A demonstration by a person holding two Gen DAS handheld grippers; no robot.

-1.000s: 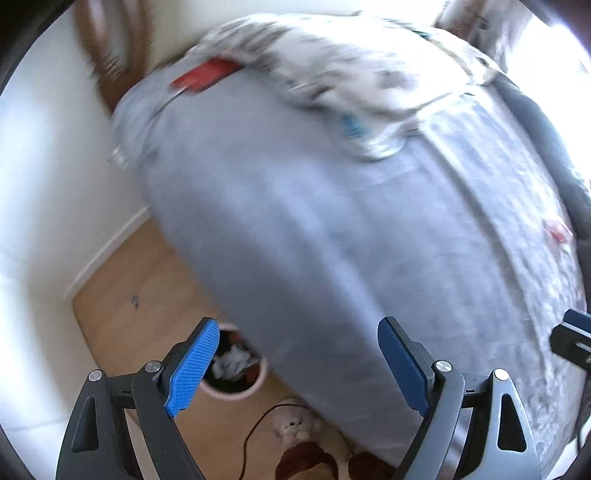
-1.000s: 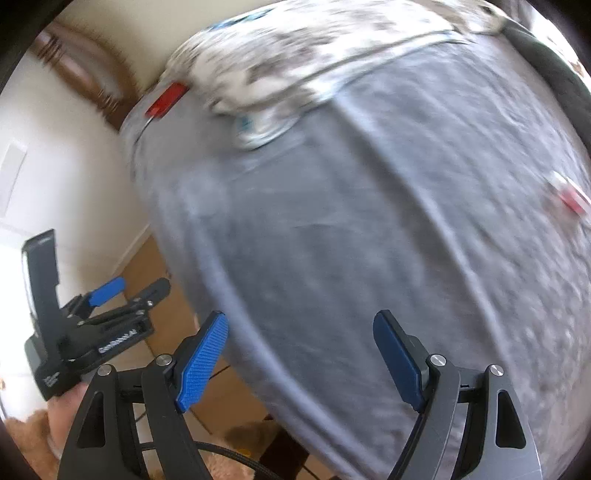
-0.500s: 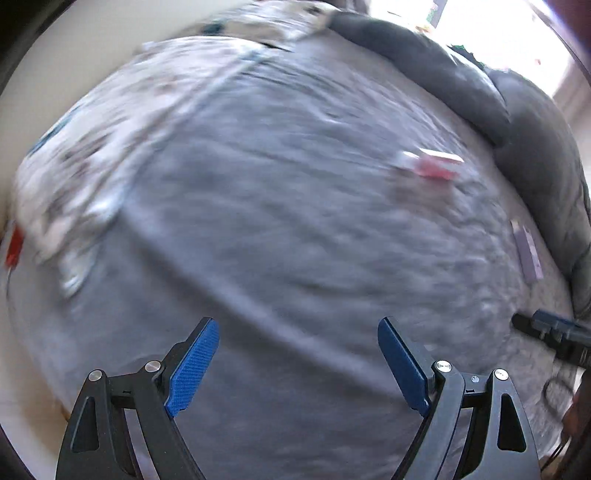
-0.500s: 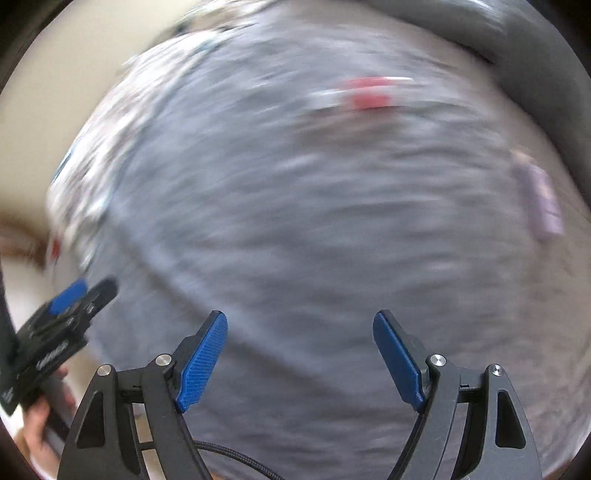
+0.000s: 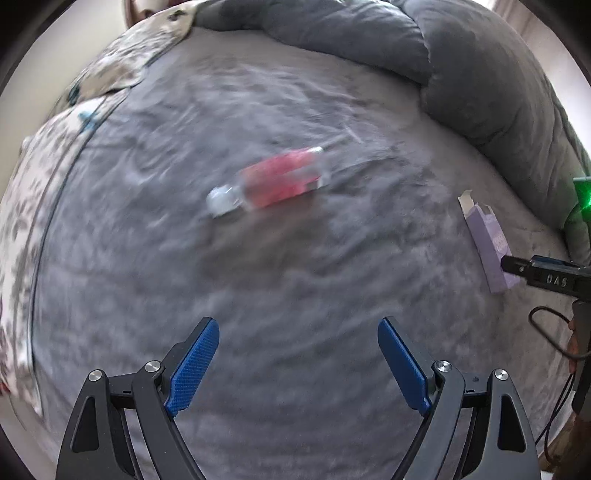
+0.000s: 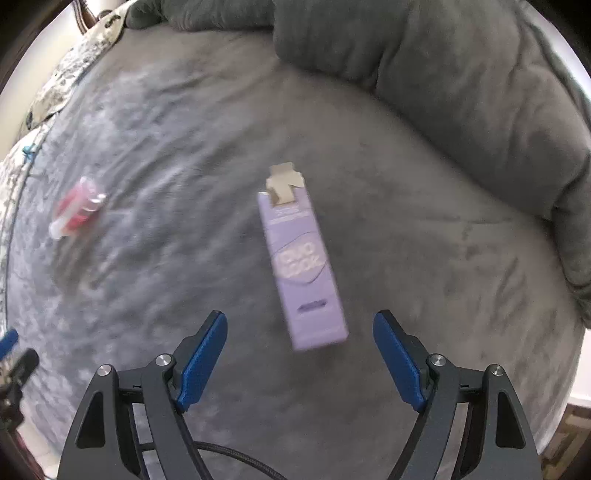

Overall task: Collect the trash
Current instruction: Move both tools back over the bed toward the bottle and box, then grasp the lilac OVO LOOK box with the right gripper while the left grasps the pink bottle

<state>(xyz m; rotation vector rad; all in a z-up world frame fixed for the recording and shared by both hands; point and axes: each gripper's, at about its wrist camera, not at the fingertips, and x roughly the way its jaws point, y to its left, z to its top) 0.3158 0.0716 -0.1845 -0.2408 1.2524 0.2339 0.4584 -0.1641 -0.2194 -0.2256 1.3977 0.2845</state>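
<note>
Lay flat on grey bed cover (image 6: pixel 406 184): lilac carton (image 6: pixel 301 266), top flap torn open, just ahead of right gripper (image 6: pixel 300 360), jaws apart, nothing clamped. Lay farther ahead of left gripper (image 5: pixel 298 365), likewise apart and empty: red-labelled bottle (image 5: pixel 273 182), blurred.

A bed covered by a grey plush blanket (image 5: pixel 295 288) fills the view. A rolled grey duvet (image 6: pixel 443 74) lies along its far and right edges; a patterned floral sheet (image 5: pixel 122 66) borders the far left. Pale wall (image 5: pixel 92 22) beyond; bright daylight at far right.
</note>
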